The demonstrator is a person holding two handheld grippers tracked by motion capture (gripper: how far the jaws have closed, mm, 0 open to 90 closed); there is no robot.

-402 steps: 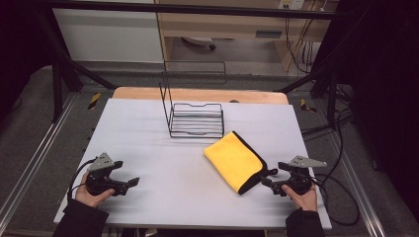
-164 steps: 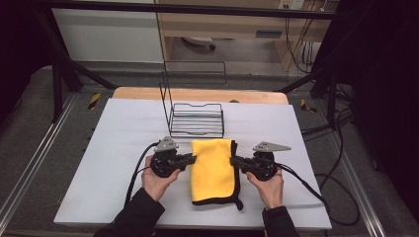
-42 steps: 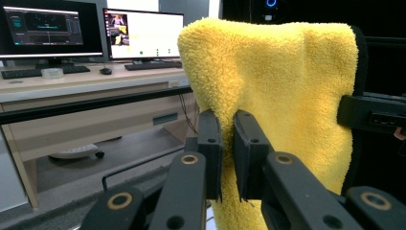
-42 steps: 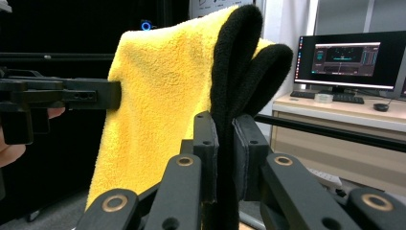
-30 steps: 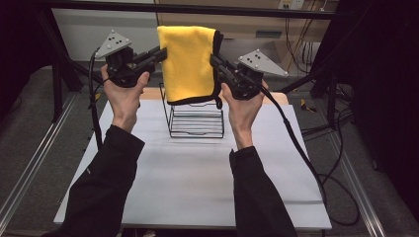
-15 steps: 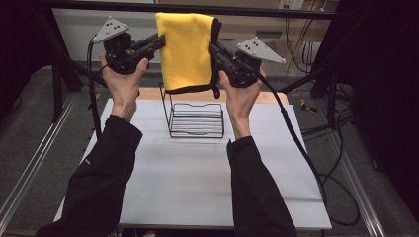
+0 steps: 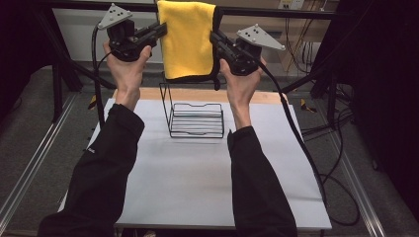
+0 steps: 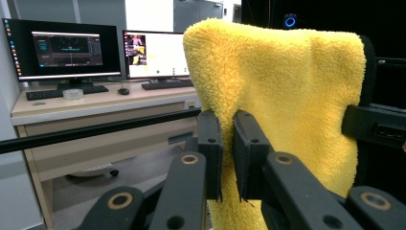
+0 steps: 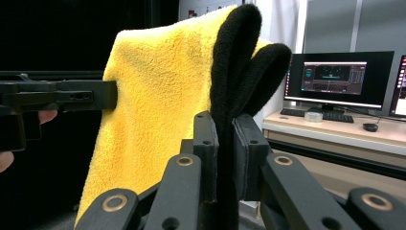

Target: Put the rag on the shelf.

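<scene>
A yellow cloth point(image 7: 188, 39) with a black edge hangs folded high above the table, stretched between both grippers. My left gripper point(image 7: 162, 30) is shut on its left edge, and in the left gripper view the jaws pinch the yellow cloth point(image 8: 287, 110) at my left gripper point(image 8: 228, 143). My right gripper point(image 7: 215, 38) is shut on the right, black-trimmed edge. The right gripper view has the black fold of the cloth point(image 9: 158, 96) clamped in my right gripper point(image 9: 225, 148). Below the cloth, a black wire rack point(image 7: 196, 118) stands on the grey table point(image 7: 197, 182).
Black frame bars point(image 7: 276, 12) cross behind the raised cloth. Cables point(image 7: 306, 153) trail from the right gripper down over the table's right side. A desk with monitors point(image 8: 72, 48) stands beyond the table.
Both hands have lifted the cloth a little higher and farther back over the wire rack. The grip on each edge is unchanged.
</scene>
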